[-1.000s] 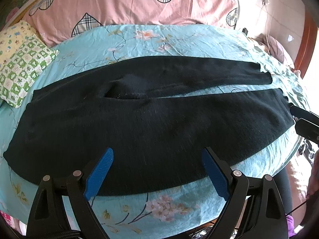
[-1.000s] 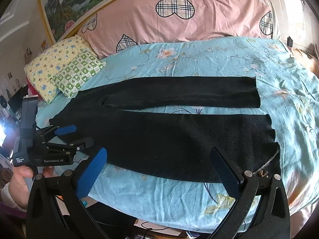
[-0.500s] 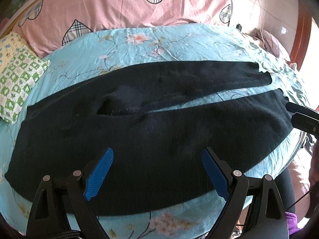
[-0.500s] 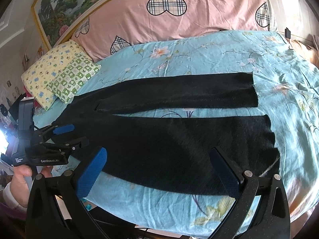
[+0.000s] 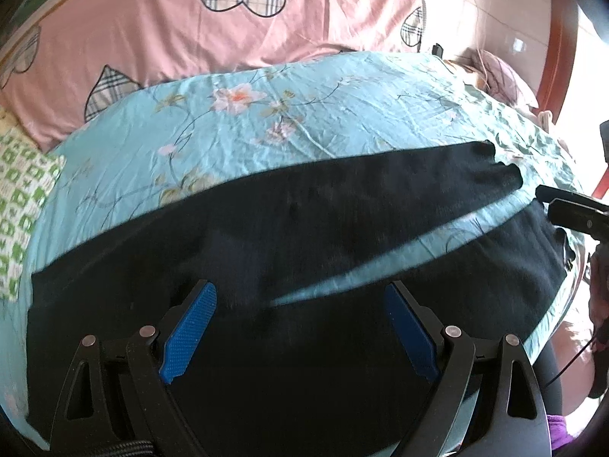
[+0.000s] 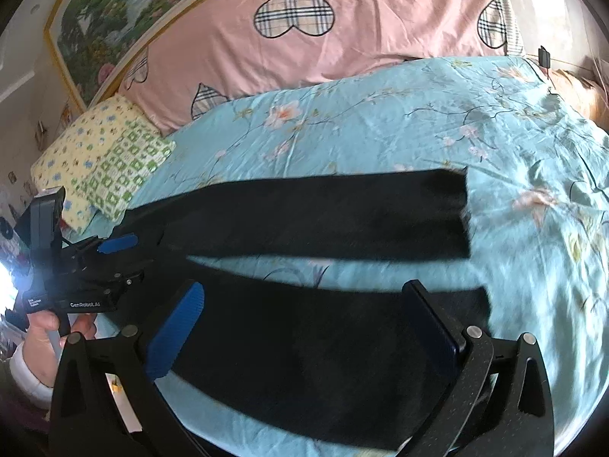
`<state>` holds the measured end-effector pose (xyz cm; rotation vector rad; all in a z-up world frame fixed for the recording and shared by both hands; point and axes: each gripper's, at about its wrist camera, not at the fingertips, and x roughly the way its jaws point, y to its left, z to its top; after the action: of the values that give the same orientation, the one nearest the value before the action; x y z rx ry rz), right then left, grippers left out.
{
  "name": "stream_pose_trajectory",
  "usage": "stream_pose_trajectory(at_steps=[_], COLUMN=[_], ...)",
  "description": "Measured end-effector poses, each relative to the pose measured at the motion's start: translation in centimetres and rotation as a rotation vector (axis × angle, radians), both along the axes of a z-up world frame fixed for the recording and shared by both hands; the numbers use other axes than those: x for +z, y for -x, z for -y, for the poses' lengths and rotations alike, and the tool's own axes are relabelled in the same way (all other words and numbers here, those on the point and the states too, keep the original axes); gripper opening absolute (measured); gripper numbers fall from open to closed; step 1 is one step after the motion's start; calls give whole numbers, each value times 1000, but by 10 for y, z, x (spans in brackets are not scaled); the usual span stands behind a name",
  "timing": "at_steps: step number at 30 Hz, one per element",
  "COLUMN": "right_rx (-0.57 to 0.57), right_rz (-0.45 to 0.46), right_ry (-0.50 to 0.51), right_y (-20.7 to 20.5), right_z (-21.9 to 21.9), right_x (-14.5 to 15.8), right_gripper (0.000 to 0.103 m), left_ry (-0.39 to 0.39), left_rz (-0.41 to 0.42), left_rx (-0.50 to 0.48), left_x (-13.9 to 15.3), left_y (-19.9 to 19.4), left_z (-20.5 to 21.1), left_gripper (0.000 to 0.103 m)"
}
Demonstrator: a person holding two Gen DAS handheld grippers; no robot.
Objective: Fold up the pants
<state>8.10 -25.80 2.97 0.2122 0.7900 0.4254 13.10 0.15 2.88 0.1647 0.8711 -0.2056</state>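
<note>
Both your grippers stand with jaws spread wide and nothing between the pads. Your left gripper (image 5: pixel 300 327) hangs over the waist end of the black pants (image 5: pixel 304 251), low over the cloth, and your right gripper (image 6: pixel 304 327) hangs over the near leg toward its cuff. That spacing makes sense: one tool at each end of the same leg lets you lift it as a straight edge and lay it over the far leg (image 6: pixel 323 217).

The pants lie flat along the near edge of the blue floral bedspread (image 6: pixel 380 125), legs parted in a narrow V with a strip of sheet showing between them, so neither leg is pinned by the other. The frames are smeared, so whether either pad already touches the fabric is hard to say.

Beyond the pants the pink heart-print pillow (image 5: pixel 228 38) and the green checked pillow (image 6: pixel 125 167) sit well apart from the cloth, leaving the far side of the bed free for the fold to land.
</note>
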Motion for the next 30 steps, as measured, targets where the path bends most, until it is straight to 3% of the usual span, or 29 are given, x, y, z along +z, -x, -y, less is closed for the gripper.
stream_pose_trajectory(at_steps=[9,14,19,23,30], right_rx=[-30,-46,-50,-37,22], right_rz=[-37,-53,-97,-149,-217], right_ry=[3,30,44,19,4], right_y=[-43,-74,-103,-127,-146], right_z=[26,41,56,67,66], right_x=[1,1,-4,-15,-33], right_gripper=[103,102,95,90,83], left_ry=[35,15,21,-36,-58], left_rz=[-49,-64,-102,-98,-262], left_rx=[-66,-117,-222,-340,-458], left_x=[1,-3,-10,-15,-45], left_y=[-59,-93,-129,-152,-196], left_z=[4,9,18,32,34], left_gripper=[91,91,91,91,91])
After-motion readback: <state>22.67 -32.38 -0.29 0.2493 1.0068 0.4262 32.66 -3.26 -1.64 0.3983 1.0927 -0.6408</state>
